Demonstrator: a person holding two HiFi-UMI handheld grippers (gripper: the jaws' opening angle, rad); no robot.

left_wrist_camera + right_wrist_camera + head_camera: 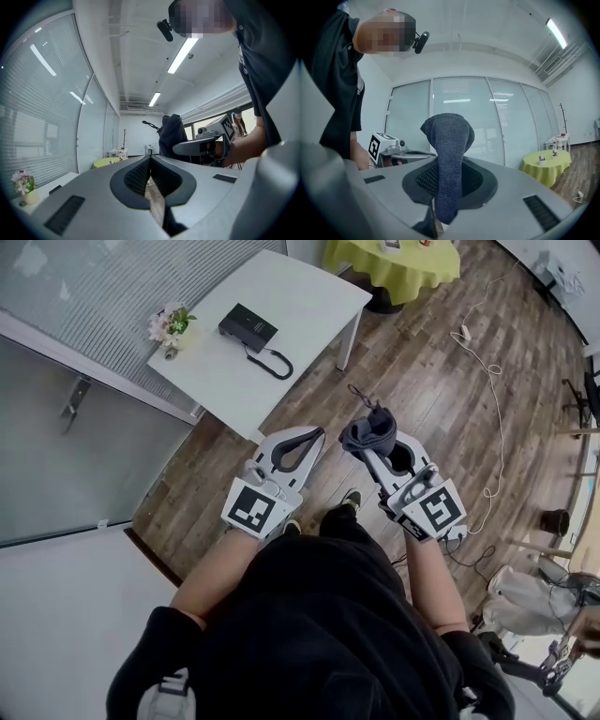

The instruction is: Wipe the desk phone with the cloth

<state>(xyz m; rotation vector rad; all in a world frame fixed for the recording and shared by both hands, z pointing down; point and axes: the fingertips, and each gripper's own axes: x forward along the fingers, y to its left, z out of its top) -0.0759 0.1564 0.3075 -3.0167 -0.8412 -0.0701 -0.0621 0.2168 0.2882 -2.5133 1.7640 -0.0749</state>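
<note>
A: Reading from the left, is there any writing?

B: The glass wall (56,427) at 9 o'clock is plain. On the white worktop (309,296) the flowers (171,324) stand near the left edge. The desk phone (248,327) lies at their 3 o'clock, about mid-surface, and any print on it is too small to read. Its coiled cord (273,363) curls away at the phone's 5 o'clock.

A: And on the tools?

B: The left gripper (317,435) carries a cube (251,507) with a black-and-white square marker. The right gripper (372,454) carries a 2nd one (439,510). Both show patterns rather than letters.

A: How do the fingers stand?

B: The left fingers (93,201) meet at the tips, with only a thin slit behind them and nothing held. The right fingers (511,197) are clamped on the dark knitted cloth (447,140). It rises past the tips and folds over.

A: What room is there to move?

B: Bare worktop surrounds the phone on every side. In the head view the worktop's near corner shows just beside the left gripper, at its 9 o'clock. Both grippers hang over the wooden floor (422,371), well apart from the phone at their 11 o'clock. A round table (394,266) under a yellow-green cover stands at 1 o'clock. A white cable (489,362) trails across open floor at 2 o'clock.
</note>
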